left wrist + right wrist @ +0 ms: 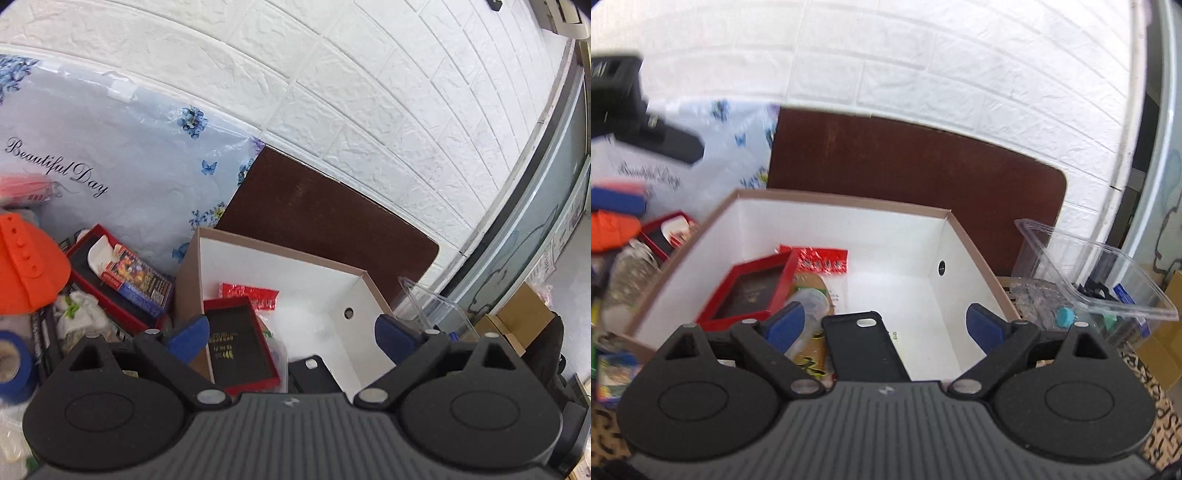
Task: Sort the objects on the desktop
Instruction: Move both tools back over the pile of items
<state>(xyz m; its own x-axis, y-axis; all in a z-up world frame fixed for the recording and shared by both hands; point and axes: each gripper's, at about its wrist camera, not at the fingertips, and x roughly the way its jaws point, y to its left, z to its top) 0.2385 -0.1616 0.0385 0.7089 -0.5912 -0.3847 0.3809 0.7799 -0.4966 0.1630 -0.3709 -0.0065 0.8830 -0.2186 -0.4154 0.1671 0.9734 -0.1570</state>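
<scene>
From the left wrist, a dark brown tabletop (325,218) was seen against a white brick-patterned wall (369,74), partly covered by a pale floral plastic sheet (122,147) printed "Beautiful Day". The left gripper (291,332) was held with its blue-padded jaws spread wide and nothing between them, above a white-lined cardboard box (332,280). In the box lay a red-framed black case (238,347) with gold lettering too small to be read, a red foil packet (251,293) and a black phone case (314,373). Left of the box, a printed carton (138,277) rested in a red tray (103,291), near an orange cone-shaped piece (26,266) and blue tape (16,360).

From the right wrist, the same box (975,258) sat on the tabletop (905,162). The right gripper (884,323) was likewise wide open and empty, over the phone case (864,347). A clear plastic container (1089,269) stood just right of the box.
</scene>
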